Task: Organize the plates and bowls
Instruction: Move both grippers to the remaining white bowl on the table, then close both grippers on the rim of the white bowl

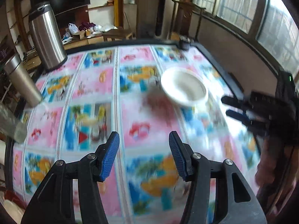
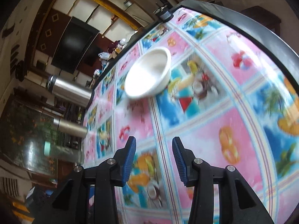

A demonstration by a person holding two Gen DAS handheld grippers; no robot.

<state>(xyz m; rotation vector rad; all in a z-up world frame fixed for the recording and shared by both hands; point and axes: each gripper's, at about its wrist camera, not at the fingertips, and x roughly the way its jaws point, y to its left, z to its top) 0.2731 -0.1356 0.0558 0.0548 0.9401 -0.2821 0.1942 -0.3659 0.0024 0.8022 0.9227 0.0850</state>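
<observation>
Bowl work was between grasps. The counter, under a bright fruit-print cloth, carried one white bowl, upright, toward its far right corner; no plates showed. Steel flasks stood along the left edge. Both the left hand-held gripper and the right hand-held gripper stood parted and empty, well short of the bowl. Judged next: approach and take its rim.
</observation>
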